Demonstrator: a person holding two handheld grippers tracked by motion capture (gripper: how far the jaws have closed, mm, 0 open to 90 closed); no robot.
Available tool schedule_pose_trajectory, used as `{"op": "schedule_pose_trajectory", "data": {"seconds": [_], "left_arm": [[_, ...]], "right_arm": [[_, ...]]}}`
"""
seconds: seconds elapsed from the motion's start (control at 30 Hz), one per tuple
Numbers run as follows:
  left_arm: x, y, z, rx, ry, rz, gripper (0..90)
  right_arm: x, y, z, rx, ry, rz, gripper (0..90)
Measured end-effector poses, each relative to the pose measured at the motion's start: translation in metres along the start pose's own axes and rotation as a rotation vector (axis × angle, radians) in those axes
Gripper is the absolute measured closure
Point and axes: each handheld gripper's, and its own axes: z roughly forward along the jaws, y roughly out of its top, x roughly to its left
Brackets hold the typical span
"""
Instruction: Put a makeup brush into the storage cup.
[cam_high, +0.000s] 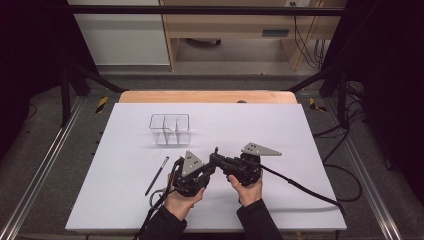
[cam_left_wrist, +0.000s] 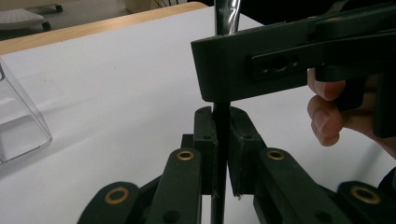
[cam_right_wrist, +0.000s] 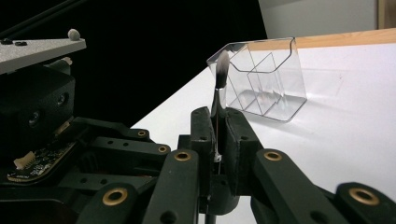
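1. We find the left gripper (cam_left_wrist: 221, 140) clenched on the dark handle of a slim brush (cam_right_wrist: 221, 74).
2. The right gripper (cam_right_wrist: 217, 135) grips the same brush higher up.
3. The brush stands upright above the worktop (cam_high: 280, 130), nearer its front edge.
4. A clear organizer (cam_high: 170, 129) sits behind; a pencil (cam_high: 157, 175) lies left.

Black grippers (cam_high: 216, 162), silver-and-black brush (cam_right_wrist: 221, 74), clear organizer (cam_high: 170, 129), black pencil (cam_high: 156, 175), white table (cam_high: 280, 130).

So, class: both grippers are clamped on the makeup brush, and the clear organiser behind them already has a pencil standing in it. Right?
Not quite. Both grippers do clamp the brush, but the organiser holds nothing; the high view shows the pencil lying flat on the table.
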Motion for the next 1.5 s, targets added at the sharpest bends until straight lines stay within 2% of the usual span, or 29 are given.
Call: {"op": "schedule_pose_trajectory", "data": {"seconds": [0.37,0.47,0.7,0.9,1.1,1.3,1.5], "left_arm": [[0.016,0.001,-0.007,-0.004,0.028,-0.025,82.4],[0.021,0.001,-0.011,-0.009,0.038,-0.019,82.4],[0.035,0.001,-0.025,-0.027,0.051,-0.024,82.4],[0.046,-0.001,-0.036,-0.037,0.051,-0.019,82.3],[0.055,-0.003,-0.047,-0.046,0.067,-0.017,82.3],[0.066,-0.008,-0.058,-0.054,0.089,-0.031,82.3],[0.076,-0.009,-0.064,-0.062,0.097,-0.044,82.3]], "right_arm": [[0.001,0.006,-0.007,-0.024,-0.018,-0.028,62.7],[0.001,0.007,-0.010,-0.030,-0.033,-0.045,57.3],[0.000,0.013,-0.016,-0.027,-0.107,-0.096,43.8],[-0.003,0.013,-0.018,0.004,-0.178,-0.151,33.1],[-0.005,0.012,-0.022,0.038,-0.217,-0.195,22.6],[-0.013,0.011,-0.033,0.044,-0.247,-0.189,14.3],[-0.023,0.006,-0.048,0.071,-0.282,-0.182,7.3]]}}
